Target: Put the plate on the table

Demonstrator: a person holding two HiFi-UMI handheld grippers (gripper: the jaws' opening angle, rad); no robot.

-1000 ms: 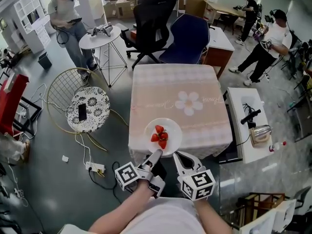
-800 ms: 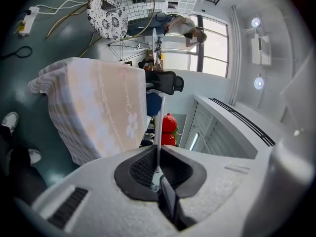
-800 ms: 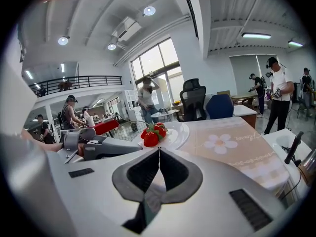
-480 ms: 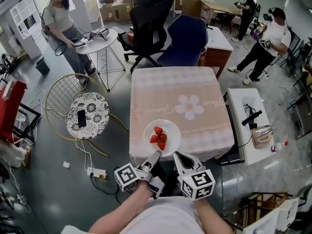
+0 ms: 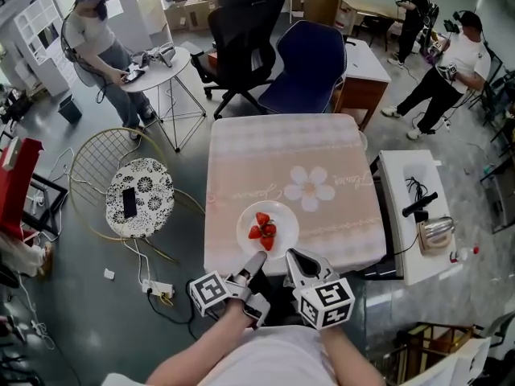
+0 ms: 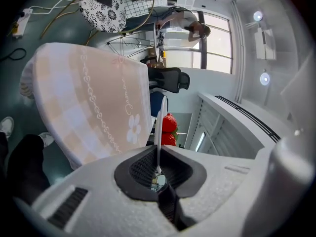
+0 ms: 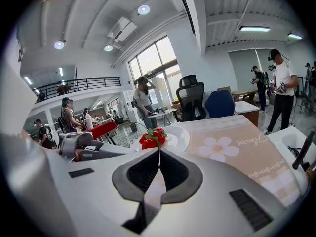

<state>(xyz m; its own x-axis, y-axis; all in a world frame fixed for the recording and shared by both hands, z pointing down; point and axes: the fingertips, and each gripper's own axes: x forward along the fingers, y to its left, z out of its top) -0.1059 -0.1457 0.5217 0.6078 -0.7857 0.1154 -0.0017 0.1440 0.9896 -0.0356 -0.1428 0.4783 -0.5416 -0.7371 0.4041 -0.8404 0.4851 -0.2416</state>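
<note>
A white plate (image 5: 278,230) with red strawberries (image 5: 261,227) is over the near part of the pink-clothed table (image 5: 282,159). I cannot tell whether the plate touches the cloth. My left gripper (image 5: 257,259) is shut on the plate's near rim. My right gripper (image 5: 293,256) is shut on the rim just to the right of it. In the left gripper view the plate (image 6: 159,122) shows edge-on between the jaws of the left gripper (image 6: 158,168), with the strawberries (image 6: 169,125) beyond. In the right gripper view the plate (image 7: 178,136) and strawberries (image 7: 152,138) sit just past the right gripper (image 7: 159,153).
Two office chairs (image 5: 273,47) stand behind the table. A wire chair with a patterned cushion (image 5: 138,198) and a phone on it is at the left. A white side table (image 5: 414,207) stands to the right. A power strip (image 5: 154,289) and cables lie on the floor. People stand at the back.
Both grippers have carried the plate forward, so it now lies farther in from the table's front edge. The table appears closer beneath me.
</note>
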